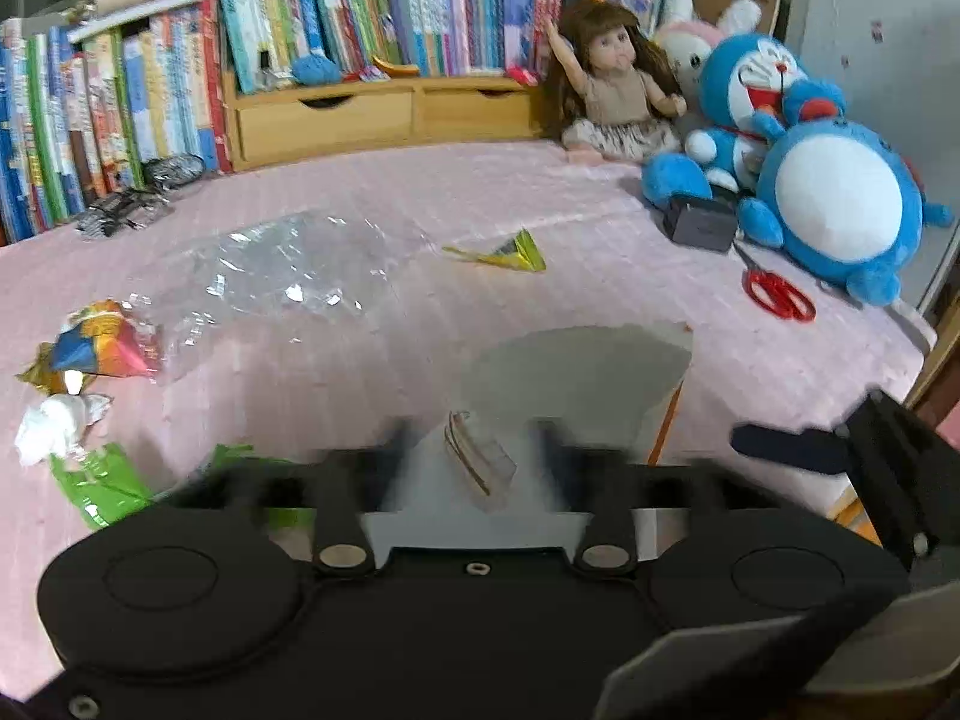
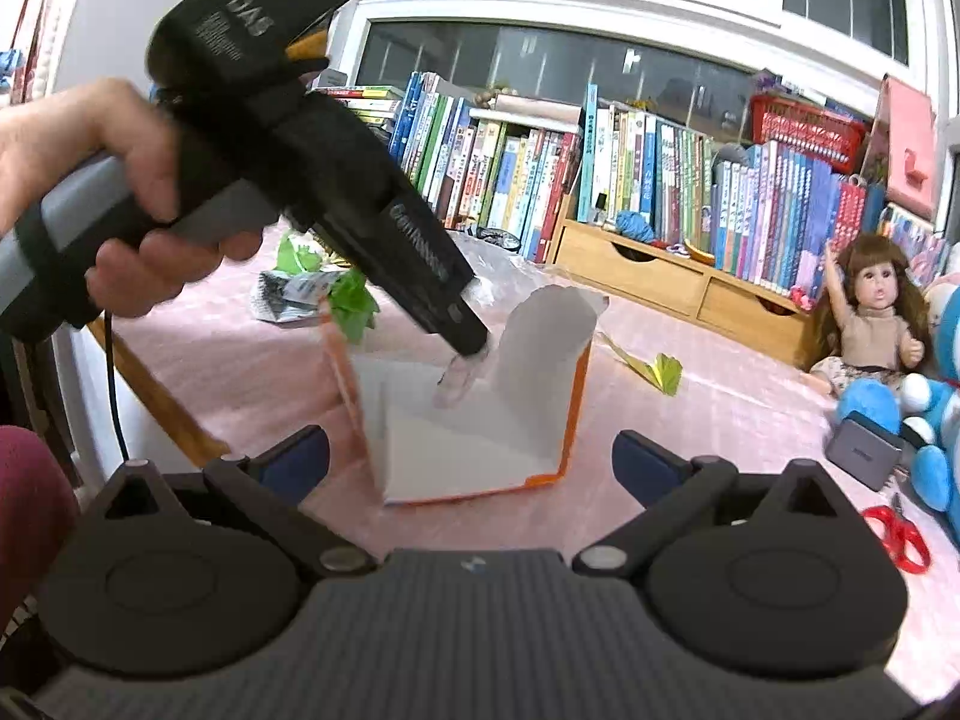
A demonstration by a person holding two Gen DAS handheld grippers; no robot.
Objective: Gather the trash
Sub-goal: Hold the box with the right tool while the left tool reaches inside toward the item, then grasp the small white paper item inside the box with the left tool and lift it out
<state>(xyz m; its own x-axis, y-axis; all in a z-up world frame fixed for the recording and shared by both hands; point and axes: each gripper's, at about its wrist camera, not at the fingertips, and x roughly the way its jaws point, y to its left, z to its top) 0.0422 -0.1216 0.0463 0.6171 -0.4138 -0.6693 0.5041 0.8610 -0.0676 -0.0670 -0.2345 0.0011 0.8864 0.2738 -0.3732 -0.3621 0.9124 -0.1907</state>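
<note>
An open white box with orange outside [image 2: 540, 360] stands on the pink tablecloth. My left gripper [image 1: 474, 444] hangs over the box, its blurred fingers apart. A small clear plastic wrapper [image 1: 480, 462] lies loose between them, inside the box [image 1: 588, 372]. In the right wrist view a hand holds the left gripper [image 2: 474, 348], with the clear wrapper [image 2: 456, 384] just under its tip. My right gripper [image 2: 471, 459] is open in front of the box and holds nothing. A clear bag [image 1: 282, 276], a yellow-green wrapper [image 1: 510, 252], a colourful wrapper [image 1: 96, 348], a white tissue [image 1: 54, 426] and a green wrapper [image 1: 102, 486] lie around.
A doll [image 1: 612, 90], blue plush toys [image 1: 834, 198], a small black box [image 1: 699, 222] and red scissors [image 1: 777, 294] sit at the right. Books and a wooden drawer shelf [image 1: 384, 120] line the back. The table edge [image 2: 150, 396] runs along the left.
</note>
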